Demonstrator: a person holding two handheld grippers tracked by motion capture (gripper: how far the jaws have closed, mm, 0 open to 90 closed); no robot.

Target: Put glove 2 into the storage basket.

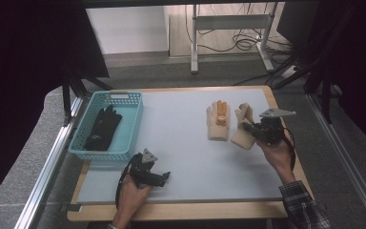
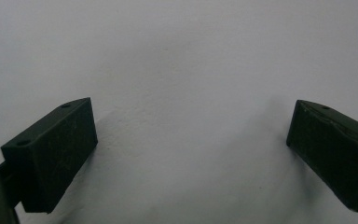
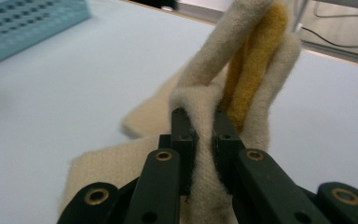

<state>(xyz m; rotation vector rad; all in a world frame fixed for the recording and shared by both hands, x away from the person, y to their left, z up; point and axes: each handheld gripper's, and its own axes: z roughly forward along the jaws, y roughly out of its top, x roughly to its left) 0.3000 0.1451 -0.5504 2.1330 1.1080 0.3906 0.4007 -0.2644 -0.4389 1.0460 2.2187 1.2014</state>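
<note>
High view, starting at the left: the blue basket point(image 1: 108, 125) sits at the table's point(image 1: 181, 157) left edge, its long side running along the metal rail, with a black glove point(image 1: 103, 128) lying inside it. Just in front of the basket's near corner, close to the table's front edge, the left gripper point(image 1: 164, 176) rests low over the grey mat in the person's left hand point(image 1: 132, 193). Its jaws stand spread wide with nothing between them; the left gripper view looks past both black jaws at bare grey surface.

Between that gripper and the gloves on the right lies a broad stretch of open mat, with free room all the way from the front edge to the back edge.

Right of centre, a cream glove with orange fingers point(image 1: 218, 120) lies flat, fingers pointing toward the far edge. Just beside it on the right is the second cream glove point(image 1: 243, 128), tilted and partly raised off the mat. The right gripper point(image 1: 248, 128) is pinching a fold of this glove's fabric, jaws pressed close on it; the right hand point(image 1: 279, 155) comes in from the table's right edge, leaving little room on that side. The flat glove lies so close that the two nearly touch.

Seen from the right gripper view, the cloth point(image 3: 205, 154) is squeezed between the jaws, cream fingers and an orange finger point(image 3: 256, 51) rising above them. The basket's wall point(image 3: 23, 28) is far off at upper left.
</note>
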